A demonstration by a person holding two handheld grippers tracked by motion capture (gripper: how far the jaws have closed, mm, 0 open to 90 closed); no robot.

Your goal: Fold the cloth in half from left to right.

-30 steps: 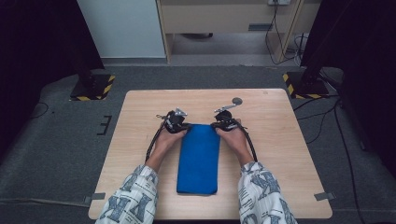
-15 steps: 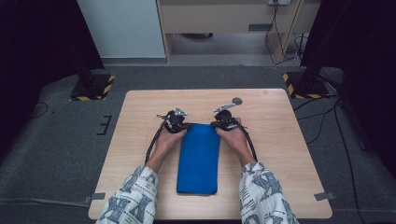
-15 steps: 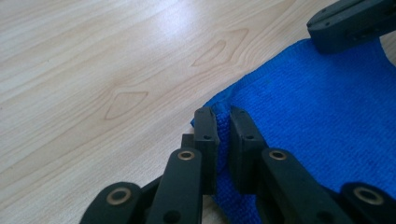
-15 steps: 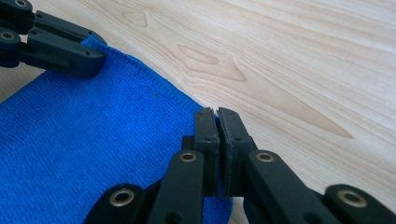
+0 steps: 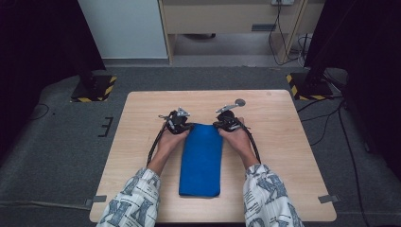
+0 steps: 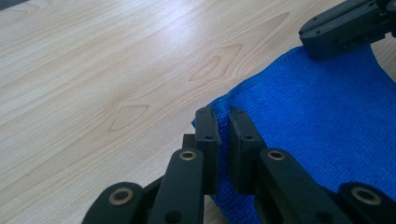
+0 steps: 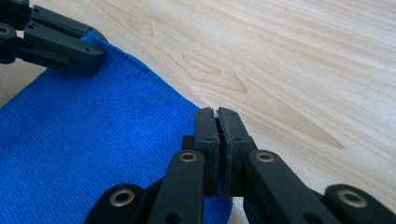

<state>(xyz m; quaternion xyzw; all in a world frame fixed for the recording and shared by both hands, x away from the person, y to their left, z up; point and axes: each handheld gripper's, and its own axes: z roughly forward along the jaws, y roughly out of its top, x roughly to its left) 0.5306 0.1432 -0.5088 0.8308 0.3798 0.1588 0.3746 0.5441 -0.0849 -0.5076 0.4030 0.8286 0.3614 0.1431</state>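
Blue towel [image 5: 201,158] lay folded lengthwise on counter [image 5: 283,137]. Soft, light, limp terry; corners were the sensible hold. Left tongs [image 6: 223,122] and right tongs [image 7: 217,120] each pinched a far corner.

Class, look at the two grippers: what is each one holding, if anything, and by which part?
Both hold the folded blue terry cloth by its far corners: the left gripper pinches the far-left corner, the right gripper the far-right corner.

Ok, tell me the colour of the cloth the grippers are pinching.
Bright blue: the cloth shows whole in the high view.
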